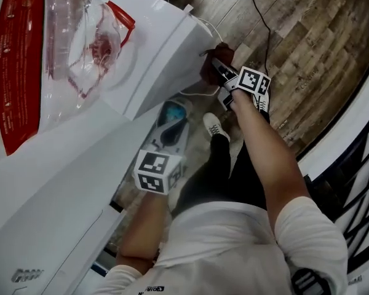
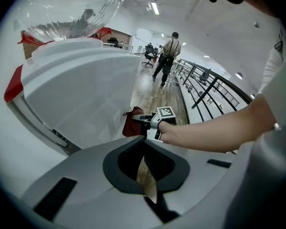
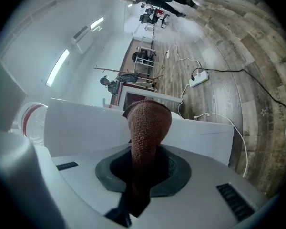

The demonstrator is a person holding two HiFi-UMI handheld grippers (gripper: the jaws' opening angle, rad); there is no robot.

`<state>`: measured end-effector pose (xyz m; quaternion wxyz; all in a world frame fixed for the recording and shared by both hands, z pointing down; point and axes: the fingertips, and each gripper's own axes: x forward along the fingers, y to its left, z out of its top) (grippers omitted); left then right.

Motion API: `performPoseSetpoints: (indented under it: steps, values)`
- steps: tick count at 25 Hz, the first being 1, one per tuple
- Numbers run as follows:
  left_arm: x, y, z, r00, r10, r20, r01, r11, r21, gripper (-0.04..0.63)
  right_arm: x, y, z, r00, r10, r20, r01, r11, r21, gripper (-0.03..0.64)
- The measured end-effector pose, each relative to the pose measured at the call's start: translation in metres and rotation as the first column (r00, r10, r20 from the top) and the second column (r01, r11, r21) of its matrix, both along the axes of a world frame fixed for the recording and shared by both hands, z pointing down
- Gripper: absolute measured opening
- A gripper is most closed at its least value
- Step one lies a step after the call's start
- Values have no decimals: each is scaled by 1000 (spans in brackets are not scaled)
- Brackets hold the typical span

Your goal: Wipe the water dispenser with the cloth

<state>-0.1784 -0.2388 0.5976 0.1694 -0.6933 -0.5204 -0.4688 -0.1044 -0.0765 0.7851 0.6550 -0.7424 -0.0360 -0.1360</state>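
The white water dispenser [image 1: 154, 48] stands at the left with a clear bottle [image 1: 67, 48] upturned on top. My right gripper [image 1: 224, 72] is shut on a brown-red cloth [image 1: 209, 66] and holds it against the dispenser's far side corner. In the right gripper view the cloth [image 3: 148, 123] sticks up from between the jaws of the gripper [image 3: 145, 161], touching the white panel [image 3: 86, 128]. My left gripper [image 1: 172, 121] hangs lower beside the dispenser, touching nothing. In the left gripper view this gripper [image 2: 144, 149] is shut and holds nothing. The cloth [image 2: 132, 123] and the right gripper [image 2: 145, 120] show beyond it.
A white cabinet [image 1: 49, 208] runs under the dispenser at the lower left. A power strip [image 3: 199, 78] and cables [image 1: 264, 23] lie on the wood floor behind. A black railing [image 1: 357, 183] is at the right. My shoe [image 1: 214, 126] is below. A person [image 2: 169, 51] walks far off.
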Motion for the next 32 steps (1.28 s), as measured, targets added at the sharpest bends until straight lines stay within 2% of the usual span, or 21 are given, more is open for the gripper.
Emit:
performPoseSetpoints:
  steps: [13, 20, 27, 32]
  values:
    - [-4, -26, 26, 997, -71, 25, 70, 997, 42, -11, 13, -10, 99, 988, -26, 152, 26, 1000, 0, 58]
    - [-3, -34, 30, 996, -89, 22, 89, 995, 42, -11, 1, -7, 147, 965, 33, 260, -36, 999, 7, 58]
    - [-4, -38, 30, 997, -76, 25, 75, 996, 37, -11, -8, -8, 140, 962, 33, 272, -27, 999, -27, 58]
    - [-8, -33, 18, 999, -37, 28, 37, 999, 8, -11, -13, -10, 93, 977, 37, 212, -22, 997, -72, 58]
